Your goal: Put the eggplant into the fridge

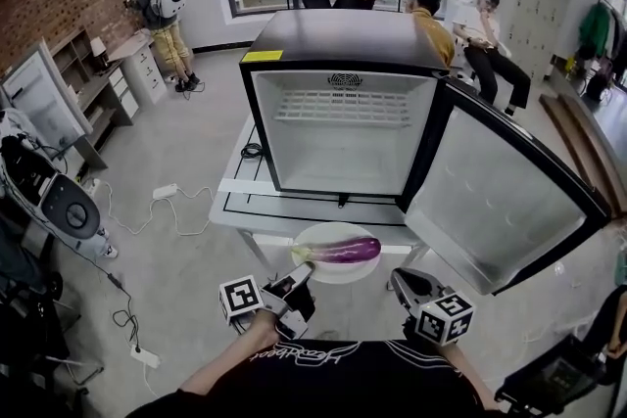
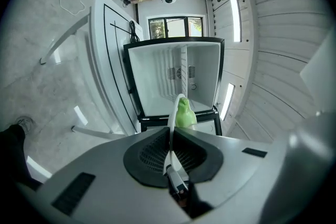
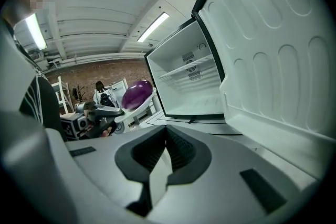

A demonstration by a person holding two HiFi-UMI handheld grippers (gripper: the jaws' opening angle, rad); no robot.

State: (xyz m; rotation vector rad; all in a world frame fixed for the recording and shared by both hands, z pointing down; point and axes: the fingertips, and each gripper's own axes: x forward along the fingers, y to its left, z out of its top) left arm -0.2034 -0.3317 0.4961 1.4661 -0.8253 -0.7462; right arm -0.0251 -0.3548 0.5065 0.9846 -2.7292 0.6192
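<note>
1. Fridge [image 1: 343, 39] stands open, white inside, with a wire shelf [image 1: 341, 108] near the top.
2. Door [image 1: 490, 201] is swung wide off the fridge's right side.
3. Left gripper [image 1: 299, 281] is in front of the fridge opening, claw pinching the rim of a white plate [image 1: 338, 273].
4. Right gripper [image 1: 404, 281] is in front of the fridge, below the door, claw pressed together and empty.
5. Plate is roughly level, just outside the fridge.
6. Eggplant [image 1: 343, 252] lies on the plate, not in the fridge.

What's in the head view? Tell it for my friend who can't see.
A purple eggplant lies on a white plate, which the left hand-held gripper holds by its rim, before a small fridge with its door wide open. The fridge stands on a white table.
</note>
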